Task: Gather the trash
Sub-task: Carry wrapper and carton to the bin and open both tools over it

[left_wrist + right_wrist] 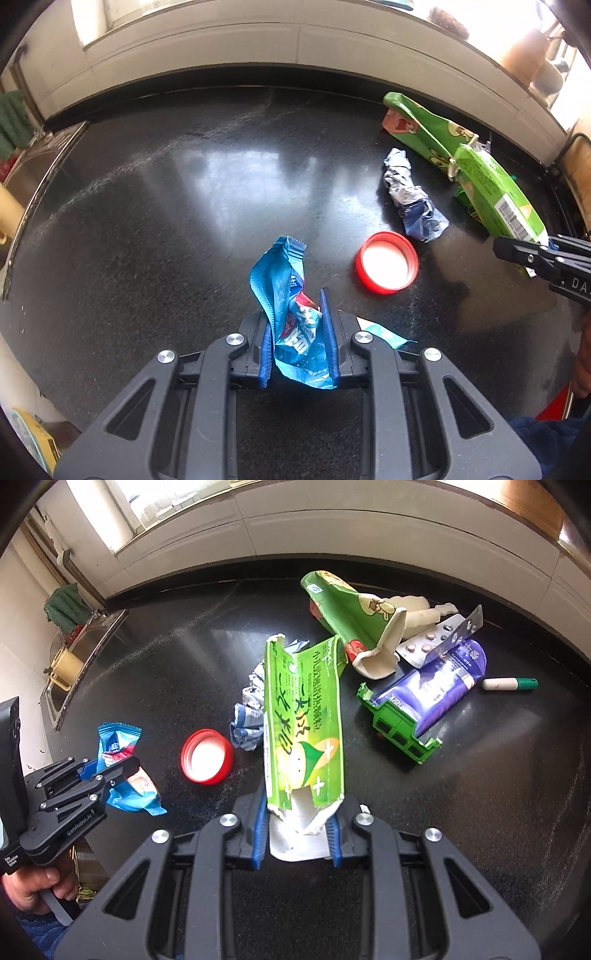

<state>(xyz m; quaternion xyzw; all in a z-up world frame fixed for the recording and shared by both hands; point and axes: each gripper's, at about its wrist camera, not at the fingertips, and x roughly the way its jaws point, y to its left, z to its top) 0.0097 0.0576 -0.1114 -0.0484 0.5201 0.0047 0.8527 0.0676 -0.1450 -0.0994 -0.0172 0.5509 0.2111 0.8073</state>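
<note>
At the worktop's left edge a steel sink (88, 642) is let into the black stone, a yellow cup (64, 664) in it and a green cloth (66, 607) hanging over it. The worktop (166, 221) is dark, glossy and speckled, with window light mirrored in its middle; white tiles (221, 48) run along its back edge under a bright sill. My left gripper (298, 350) is clamped tight on a crumpled blue snack wrapper (291, 314), pinched between the blue pads and lifted off the stone. Just right of it a red bottle cap (386, 262) lies open side up, and behind that a crushed blue-and-white paper ball (412, 195). My right gripper (297, 836) has its jaws closed on the torn white end of a flattened green carton (304, 720), which reaches away over the paper ball. Toward the back right corner lie another torn green carton (351, 609), a pill blister strip (436, 642), a purple tube (436, 686) on a green plastic tray (395, 727), and a white-and-green pen-like stick (509, 684).
</note>
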